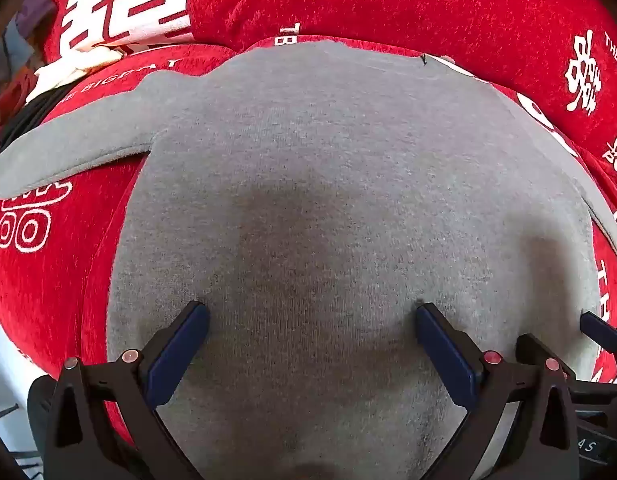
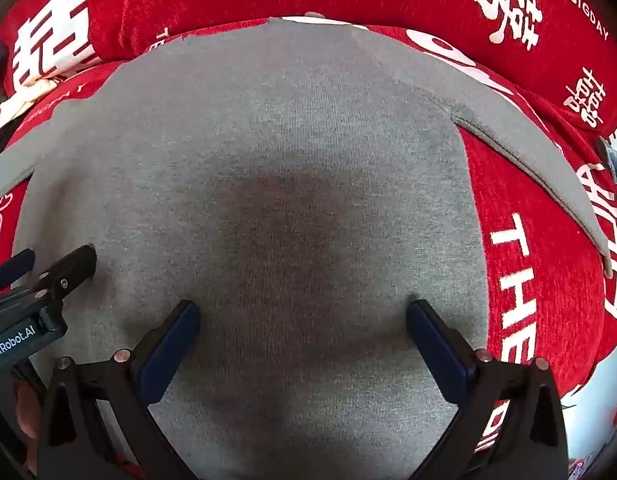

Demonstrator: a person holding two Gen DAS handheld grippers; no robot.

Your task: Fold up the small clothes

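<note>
A small grey long-sleeved top [image 1: 328, 184] lies flat on a red cover, also in the right wrist view [image 2: 268, 168]. Its left sleeve [image 1: 68, 144] spreads out to the left, its right sleeve [image 2: 540, 160] to the right. My left gripper [image 1: 312, 316] is open, fingers down close over the lower body of the top. My right gripper [image 2: 302, 312] is open too, close over the same cloth, just right of the left one. Neither holds anything. The right gripper's fingers [image 1: 596, 328] show at the left view's right edge.
The red cover [image 1: 428, 8] with white characters and lettering spreads under and behind the top. A cream and dark pile of other clothes [image 1: 56, 76] lies at the far left. The left gripper's body [image 2: 40, 292] sits at the left of the right wrist view.
</note>
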